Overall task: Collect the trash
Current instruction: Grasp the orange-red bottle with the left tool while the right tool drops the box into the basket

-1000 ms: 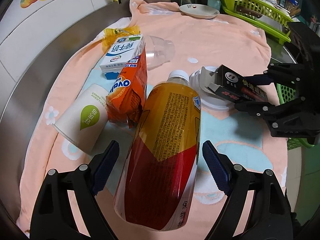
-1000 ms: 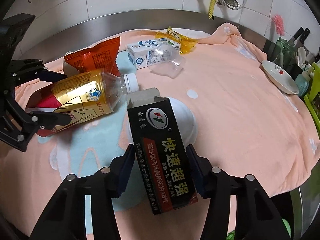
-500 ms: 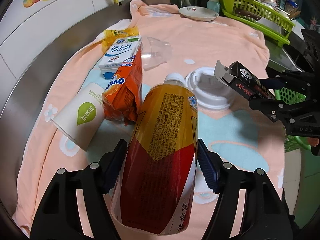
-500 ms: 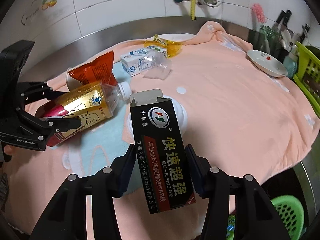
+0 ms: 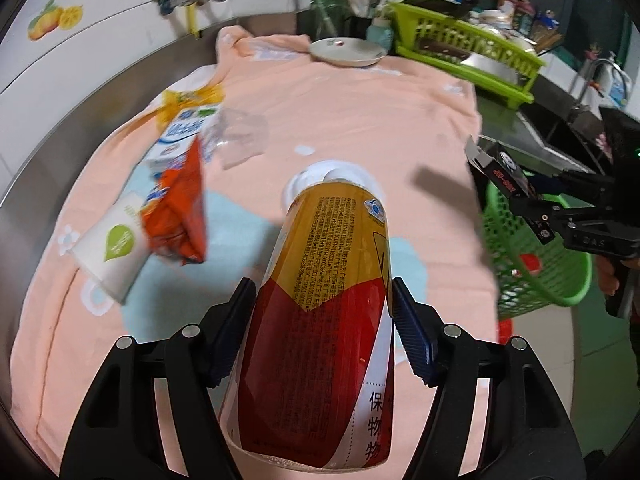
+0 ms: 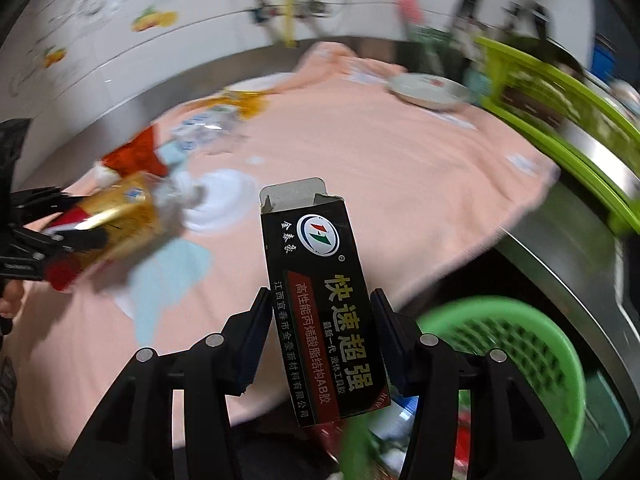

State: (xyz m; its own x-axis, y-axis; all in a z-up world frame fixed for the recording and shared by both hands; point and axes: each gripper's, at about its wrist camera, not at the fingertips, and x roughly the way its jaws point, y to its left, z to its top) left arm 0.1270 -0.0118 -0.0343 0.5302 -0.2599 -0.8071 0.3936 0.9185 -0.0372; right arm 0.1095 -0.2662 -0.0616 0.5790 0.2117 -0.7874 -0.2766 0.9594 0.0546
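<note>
Plastic bottle gripped, rectangular black carton gripped, mesh basket

Bottle: gold-and-red label, white cap — lifted clear of the cloth, held lengthwise.
Glue box: black carton, top flap open — held upright near the green basket.

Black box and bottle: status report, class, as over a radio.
Right gripper shut on black box, above green basket. Left gripper shut on bottle, over the towel. Nothing blocking the basket.
</note>
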